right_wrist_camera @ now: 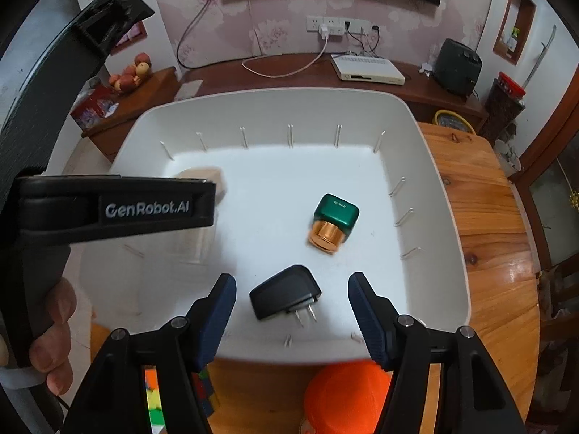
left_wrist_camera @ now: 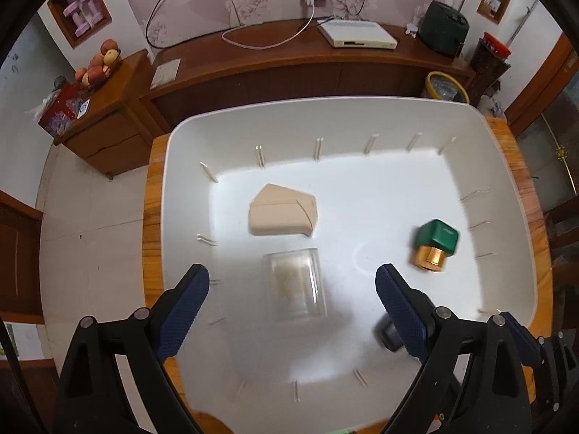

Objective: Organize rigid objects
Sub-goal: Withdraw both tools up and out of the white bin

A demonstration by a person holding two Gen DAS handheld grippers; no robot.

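So there's a big white plastic bin [left_wrist_camera: 188, 181] sitting on a wooden counter [right_wrist_camera: 488, 217] with a glossy knotty grain, and the bin's got smooth rounded corners plus thin little ribs sticking up along the inside of its walls. Four things are lying loose on its flat floor. Near the middle of the left wrist view there's a beige wedge-shaped block [left_wrist_camera: 282, 213], matte, with angled faces. Just below it in the frame is a clear plastic box [left_wrist_camera: 295, 285], rectangular, see-through with something pale inside that I can't make out. Over at the right of that view is a green cap [left_wrist_camera: 436, 238] with rounded square edges on a shiny gold metal cylinder, tipped on its side. In the right wrist view a black plug adapter [right_wrist_camera: 286, 296] with two metal prongs lies near the front wall, matte and kinda pebble-shaped. The left claw [left_wrist_camera: 292, 282] is spread wide open above the clear box, not touching it, dark blue ribbed pads on black arms. The right claw [right_wrist_camera: 292, 291] is open too, the adapter lying between its tips with gaps both sides. Outside the bin, bottom of the right view, there's an orange ridged plastic thing [right_wrist_camera: 343, 394] and a multicoloured puzzle cube [right_wrist_camera: 155, 398] on the counter.
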